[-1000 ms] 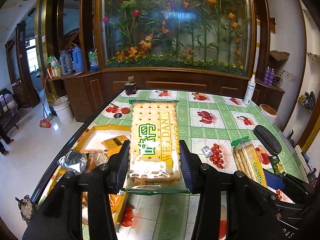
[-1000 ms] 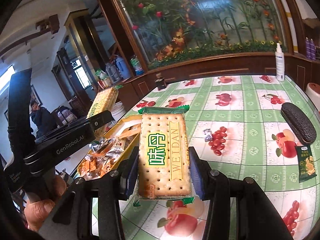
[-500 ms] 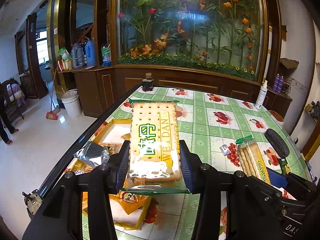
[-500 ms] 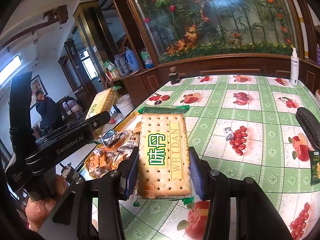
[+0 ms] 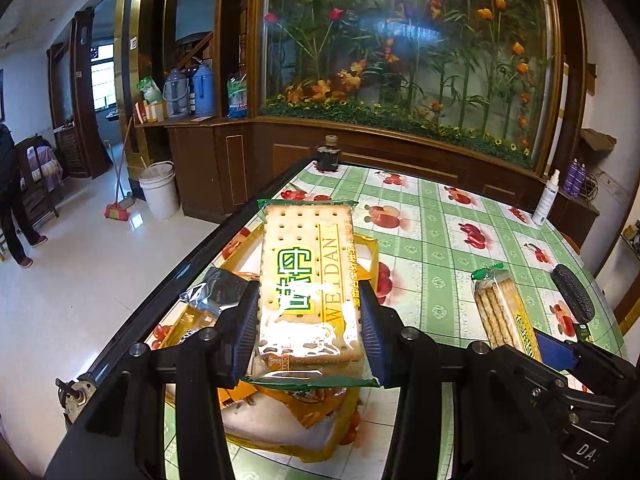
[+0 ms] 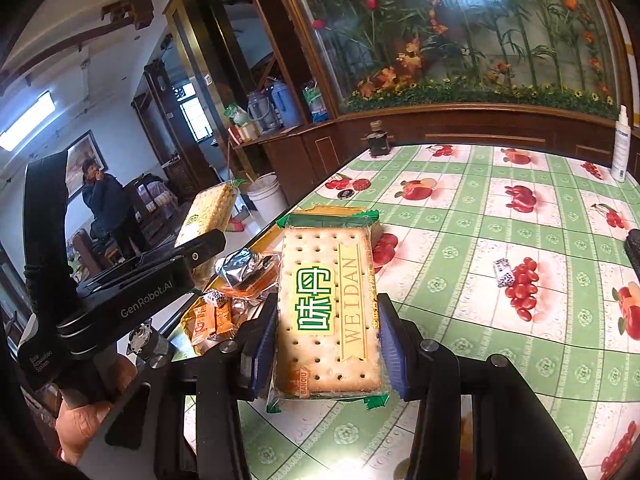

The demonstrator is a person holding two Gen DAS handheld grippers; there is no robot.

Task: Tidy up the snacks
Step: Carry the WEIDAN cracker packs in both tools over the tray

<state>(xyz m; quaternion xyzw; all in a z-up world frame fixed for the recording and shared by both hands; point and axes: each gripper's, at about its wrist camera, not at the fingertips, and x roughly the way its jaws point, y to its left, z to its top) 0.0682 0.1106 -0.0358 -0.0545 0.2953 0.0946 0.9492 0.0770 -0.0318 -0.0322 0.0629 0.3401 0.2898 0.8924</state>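
Left tongs (image 5: pixel 308 332) and right tongs (image 6: pixel 326 344) each clamp a clear-wrapped, green-edged cracker pack (image 5: pixel 306 280) (image 6: pixel 328 308) above the yellow snack tray (image 5: pixel 320 446) at the tabletop (image 5: pixel 440 240) edge. Tray depth unclear, prob. shallow: lower each pack flat w/ light grip, then let go.

Fruit-print table (image 6: pixel 460 240) carries a yellow tray (image 5: pixel 340 432), dark bottle (image 5: pixel 328 154), spray bottle (image 6: pixel 621 144)

- The yellow tray (image 5: pixel 370 246) lies mostly hidden behind the left cracker pack (image 5: pixel 308 280) and gripper (image 5: pixel 308 334).
- The right pack (image 6: pixel 328 308) covers part of the snacks (image 6: pixel 212 316) in it.
- The dark case (image 6: pixel 633 250) is cut off by the right-wrist view's edge.
- The small sachet (image 6: pixel 504 273) has print too small to read.
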